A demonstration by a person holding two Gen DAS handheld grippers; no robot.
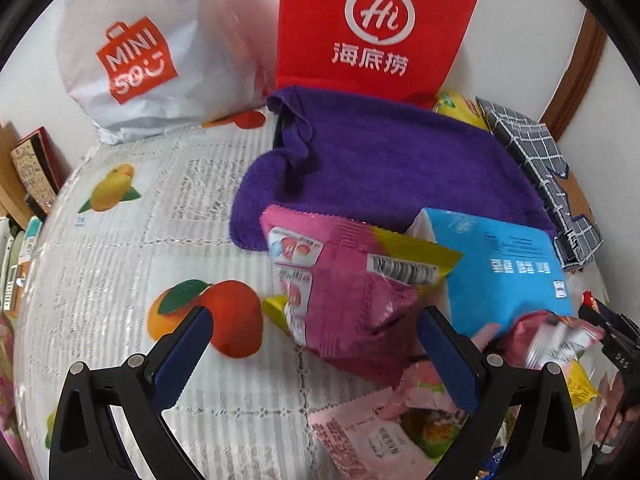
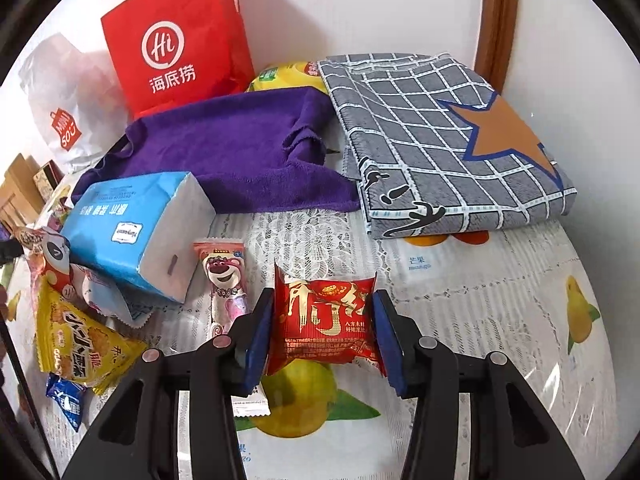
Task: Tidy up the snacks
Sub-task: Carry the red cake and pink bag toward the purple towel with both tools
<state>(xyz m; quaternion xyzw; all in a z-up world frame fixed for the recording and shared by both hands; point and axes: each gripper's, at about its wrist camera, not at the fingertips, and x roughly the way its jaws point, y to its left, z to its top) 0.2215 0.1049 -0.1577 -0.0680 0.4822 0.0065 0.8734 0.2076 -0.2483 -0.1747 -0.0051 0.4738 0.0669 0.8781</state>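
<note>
Gripping the red snack packet (image 2: 326,326), your right tool (image 2: 323,334) must carry it off; your left tool (image 1: 316,354) gapes over the pink packet (image 1: 352,300).

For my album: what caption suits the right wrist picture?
Right hand-held gripper shut on a red snack packet above the fruit-print tablecloth.

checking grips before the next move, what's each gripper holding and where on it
The right gripper pinches the red snack packet by its two side edges. The left gripper is open, holding nothing.
</note>
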